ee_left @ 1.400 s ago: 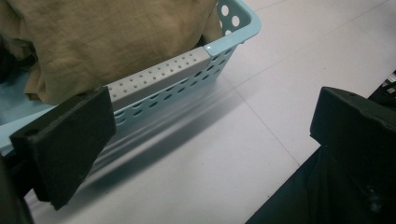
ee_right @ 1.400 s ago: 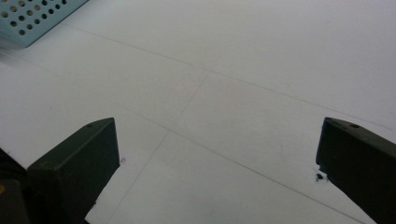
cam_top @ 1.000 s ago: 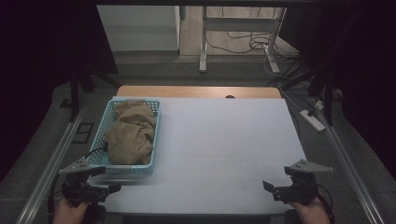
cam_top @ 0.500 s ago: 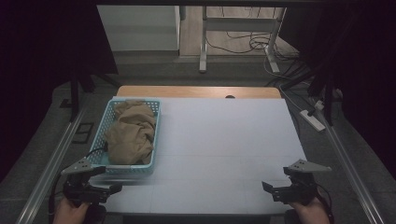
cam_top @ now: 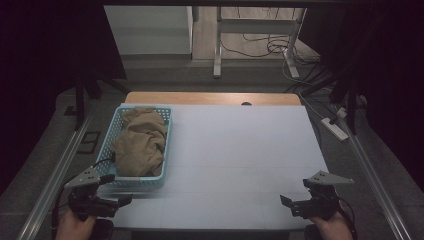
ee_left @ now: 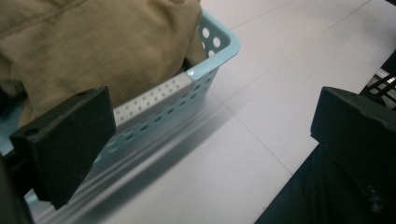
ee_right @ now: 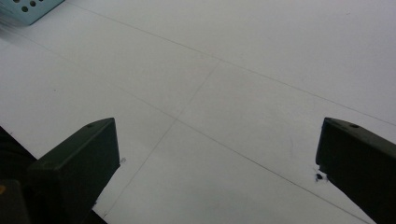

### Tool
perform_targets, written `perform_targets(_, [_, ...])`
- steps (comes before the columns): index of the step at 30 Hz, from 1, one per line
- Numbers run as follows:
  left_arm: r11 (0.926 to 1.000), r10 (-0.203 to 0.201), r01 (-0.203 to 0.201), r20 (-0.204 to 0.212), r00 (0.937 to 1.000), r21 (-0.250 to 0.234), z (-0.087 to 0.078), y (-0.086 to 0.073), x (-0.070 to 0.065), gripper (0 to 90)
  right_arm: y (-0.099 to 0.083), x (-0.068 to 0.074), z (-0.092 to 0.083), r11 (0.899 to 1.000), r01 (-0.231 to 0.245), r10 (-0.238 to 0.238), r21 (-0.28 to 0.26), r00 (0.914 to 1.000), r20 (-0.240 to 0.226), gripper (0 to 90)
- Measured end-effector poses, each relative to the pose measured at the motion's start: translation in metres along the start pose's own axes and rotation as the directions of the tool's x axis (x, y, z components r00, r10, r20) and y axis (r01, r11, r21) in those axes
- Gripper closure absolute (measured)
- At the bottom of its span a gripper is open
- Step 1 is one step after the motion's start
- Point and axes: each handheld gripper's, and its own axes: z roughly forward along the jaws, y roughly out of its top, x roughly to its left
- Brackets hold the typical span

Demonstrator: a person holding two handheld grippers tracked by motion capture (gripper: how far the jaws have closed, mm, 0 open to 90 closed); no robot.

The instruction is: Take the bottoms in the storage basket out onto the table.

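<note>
left hand-held gripper (cam_top: 125, 200) agape beside cloth-filled basket (cam_top: 111, 181)

A basket (cam_top: 167, 145) holding crumpled cloth (cam_top: 140, 142) sat on the table's (cam_top: 240, 150) left side; the left gripper (cam_top: 125, 200) lay just before it, the right gripper (cam_top: 286, 202) well apart at the near right.

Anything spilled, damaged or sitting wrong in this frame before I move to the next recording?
Nothing stands out. The crumpled tan cloth lies bundled inside the light blue perforated plastic basket, which sits upright at the left of the white table. Left gripper and right gripper are both open, near the table's front edge.
</note>
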Motion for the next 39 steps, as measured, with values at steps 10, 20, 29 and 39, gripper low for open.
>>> perform_targets(10, [0.9983,-0.051,0.052,0.037,0.998,-0.027,-0.001,0.005,0.007,0.0,0.0,-0.001,0.001,1.0,-0.005,0.005,0.004,1.0,0.0,0.1])
perform_targets(20, [0.997,-0.073,0.073,-0.006,0.9973,-0.025,0.001,0.012,0.016,2.3,0.0,-0.001,0.002,1.0,-0.008,0.008,0.011,1.0,0.002,0.1])
perform_targets(29, [0.9983,-0.058,0.058,-0.031,0.9978,0.009,0.009,0.019,0.019,0.3,0.001,0.0,0.002,1.0,-0.008,0.008,0.021,1.0,0.005,0.1])
perform_targets(39, [0.9956,-0.094,0.094,-0.046,0.9945,0.003,0.011,0.031,0.026,0.0,0.001,0.0,0.003,1.0,-0.011,0.01,0.028,0.9999,0.008,0.1])
